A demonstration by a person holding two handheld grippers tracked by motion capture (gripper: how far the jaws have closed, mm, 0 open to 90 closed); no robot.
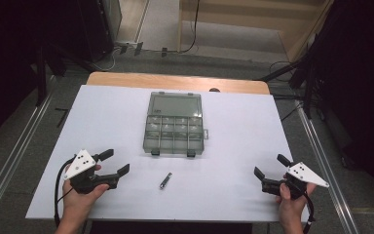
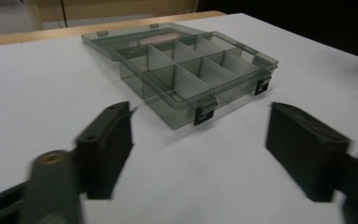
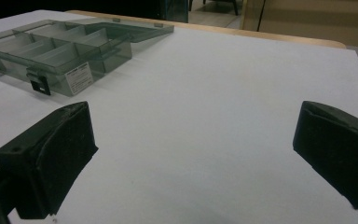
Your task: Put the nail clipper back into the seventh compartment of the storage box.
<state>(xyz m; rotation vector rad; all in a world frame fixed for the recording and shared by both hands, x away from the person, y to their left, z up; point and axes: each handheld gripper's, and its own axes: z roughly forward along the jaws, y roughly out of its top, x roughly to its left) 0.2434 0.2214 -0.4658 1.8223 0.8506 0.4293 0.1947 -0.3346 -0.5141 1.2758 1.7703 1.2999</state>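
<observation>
A smoky clear compartment box (image 1: 174, 131) lies open at the table's middle, its lid folded flat toward the far side. Its dividers look bare in the left gripper view (image 2: 191, 74) and in the right gripper view (image 3: 51, 49). A small dark slender piece (image 1: 165, 181) lies on the white sheet in front of the box. My left gripper (image 1: 115, 162) is held at the near left, pointing toward the box, jaws apart with nothing between them (image 2: 199, 140). My right gripper (image 1: 271, 165) rests at the near right, open and empty (image 3: 196, 123).
The white sheet (image 1: 243, 126) covers a wooden table whose far edge (image 1: 175, 80) shows beyond it. Metal rails (image 1: 321, 156) run along both sides of the table. Cables and dark stands sit on the floor behind.
</observation>
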